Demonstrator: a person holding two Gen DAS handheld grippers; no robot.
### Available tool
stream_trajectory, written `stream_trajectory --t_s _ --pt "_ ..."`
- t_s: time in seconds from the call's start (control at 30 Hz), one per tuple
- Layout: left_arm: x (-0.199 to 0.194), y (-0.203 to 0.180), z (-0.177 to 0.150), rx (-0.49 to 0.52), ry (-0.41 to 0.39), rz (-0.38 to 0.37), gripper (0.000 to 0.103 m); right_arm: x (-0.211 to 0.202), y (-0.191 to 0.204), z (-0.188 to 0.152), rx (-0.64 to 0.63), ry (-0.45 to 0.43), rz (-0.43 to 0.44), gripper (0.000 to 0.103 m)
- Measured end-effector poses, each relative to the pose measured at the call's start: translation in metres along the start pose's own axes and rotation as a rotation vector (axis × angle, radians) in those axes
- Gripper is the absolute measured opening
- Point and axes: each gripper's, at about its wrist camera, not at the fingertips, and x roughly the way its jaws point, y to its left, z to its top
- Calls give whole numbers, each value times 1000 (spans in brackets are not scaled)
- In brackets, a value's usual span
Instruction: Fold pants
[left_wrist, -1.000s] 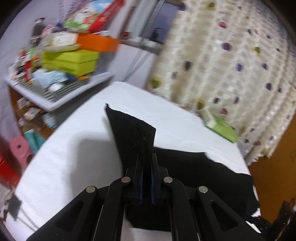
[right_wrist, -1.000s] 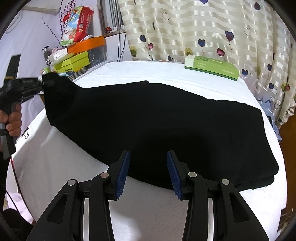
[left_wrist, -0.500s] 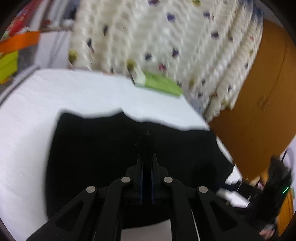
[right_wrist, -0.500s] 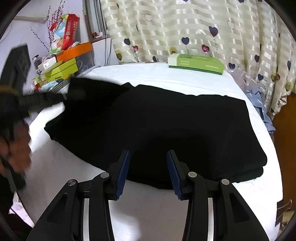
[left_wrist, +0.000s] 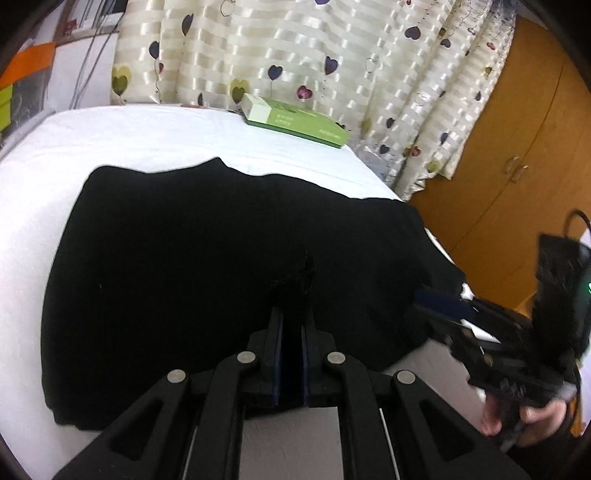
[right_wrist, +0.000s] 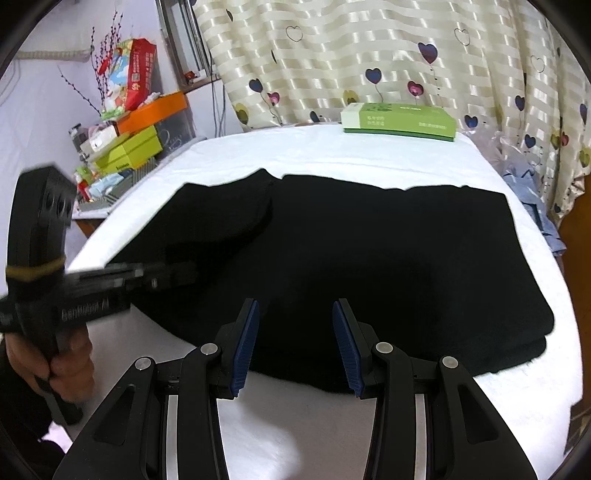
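Left wrist: left tool (left_wrist: 291, 325) pinching black pants (left_wrist: 184, 258) fabric. Right tool (right_wrist: 295, 332) spread wide, empty, over pants edge.

Hardly any lettering is coming through clearly. The green box (right_wrist: 399, 121) is showing pale printed lines on its side, too small to read in either view. The left hand-held gripper (right_wrist: 177, 271) is carrying raised lettering along its body, blurred beyond reading. The red package (right_wrist: 135, 75) and the yellow-green boxes (right_wrist: 127, 153) are bearing print that is staying illegible.
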Motion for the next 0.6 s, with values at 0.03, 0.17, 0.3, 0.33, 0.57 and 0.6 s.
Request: stream_trajectory --t_s 0.03,0.17,0.3,0.33,0.57,0.6 --pt "-2 2 0 -8 8 -27 9 1 1 3 5 -5 12 43" --pt "-20 6 -3 -9 -19 -20 12 7 4 15 26 -17 72 43" --pt "-43 29 4 -46 -113 120 19 22 11 28 34 1 134 43" --pt "-48 38 6 -65 -135 174 21 28 12 31 37 8 152 43" --pt "-55 85 4 -156 -153 345 21 86 10 52 91 96 225 43" --pt "-55 88 2 -160 -151 355 21 90 10 54 90 96 227 43"
